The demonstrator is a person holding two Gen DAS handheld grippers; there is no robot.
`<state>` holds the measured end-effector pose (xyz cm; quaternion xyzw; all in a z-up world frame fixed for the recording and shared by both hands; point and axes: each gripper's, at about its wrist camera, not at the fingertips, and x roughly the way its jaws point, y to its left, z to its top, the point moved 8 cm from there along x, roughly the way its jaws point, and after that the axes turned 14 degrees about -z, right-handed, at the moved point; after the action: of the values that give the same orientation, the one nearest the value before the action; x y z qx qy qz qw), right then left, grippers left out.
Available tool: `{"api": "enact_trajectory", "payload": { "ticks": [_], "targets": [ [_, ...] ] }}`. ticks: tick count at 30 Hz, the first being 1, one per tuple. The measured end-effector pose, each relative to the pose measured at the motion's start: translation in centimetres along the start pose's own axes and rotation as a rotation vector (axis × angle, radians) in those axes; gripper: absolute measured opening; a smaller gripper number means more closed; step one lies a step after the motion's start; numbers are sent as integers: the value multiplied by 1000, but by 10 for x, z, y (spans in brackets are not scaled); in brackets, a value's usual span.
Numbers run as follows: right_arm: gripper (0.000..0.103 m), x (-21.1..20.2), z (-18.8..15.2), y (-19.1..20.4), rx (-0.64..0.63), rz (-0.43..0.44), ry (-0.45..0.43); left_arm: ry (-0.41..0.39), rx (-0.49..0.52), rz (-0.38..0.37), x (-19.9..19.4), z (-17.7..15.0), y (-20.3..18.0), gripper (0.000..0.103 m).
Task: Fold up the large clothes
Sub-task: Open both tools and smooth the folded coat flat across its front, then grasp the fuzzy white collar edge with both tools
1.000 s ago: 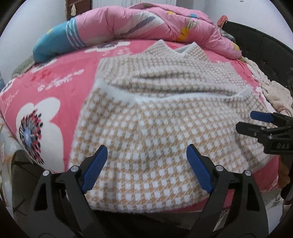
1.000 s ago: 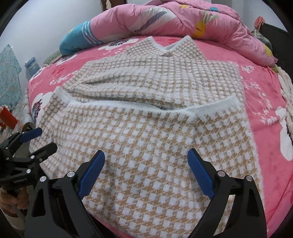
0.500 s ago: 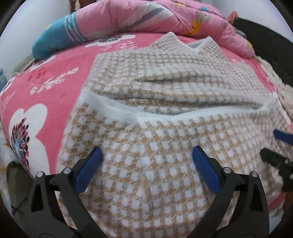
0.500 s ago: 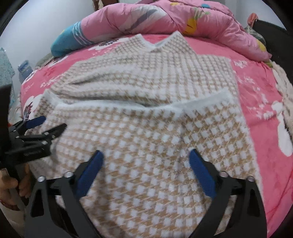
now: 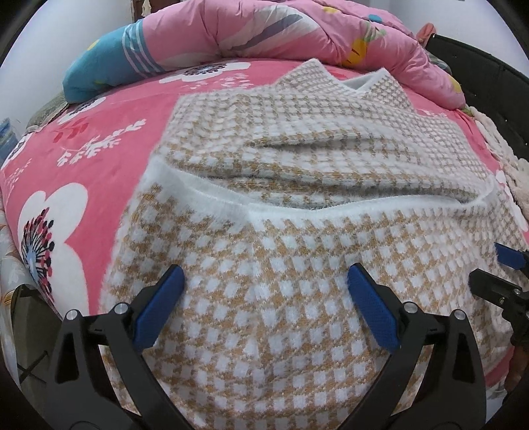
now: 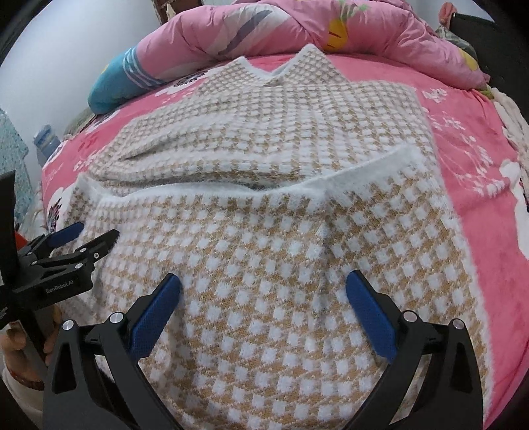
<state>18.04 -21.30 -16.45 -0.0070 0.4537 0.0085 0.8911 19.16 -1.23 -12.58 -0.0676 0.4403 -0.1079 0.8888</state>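
Left wrist view: the left gripper (image 5: pixel 264 306) is hovering over the near half of a fuzzy tan-and-white checked sweater (image 5: pixel 297 231), its jaws having just been opening and now standing wide apart with nothing clamped. The sweater is lying across a pink floral bed (image 5: pixel 99 158), its white-trimmed hem folded up toward the collar.

Right wrist view: the right gripper (image 6: pixel 263 306) is mirroring it, jaws likewise just widened and empty, likely readying the next fold. A puffy pink quilt (image 6: pixel 264 29) is bunching behind the plush knit.
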Motion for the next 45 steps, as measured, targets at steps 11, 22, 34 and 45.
{"api": "enact_trajectory", "payload": {
  "ticks": [11,22,34,45],
  "targets": [
    [97,1,-2,-3,17,28,9,-3,20,-4,-1,-2,-1,96],
    [97,-52,52,-13,-58,178,-95,-111,90,-49,-39,29,7,96],
    [97,-23,208,-34,34,309,-129,-190,159,-74,-10,175,6,96],
    [87,123,307,-36,252,307,93,-43,59,-239,141,283,-1,96]
  ]
}}
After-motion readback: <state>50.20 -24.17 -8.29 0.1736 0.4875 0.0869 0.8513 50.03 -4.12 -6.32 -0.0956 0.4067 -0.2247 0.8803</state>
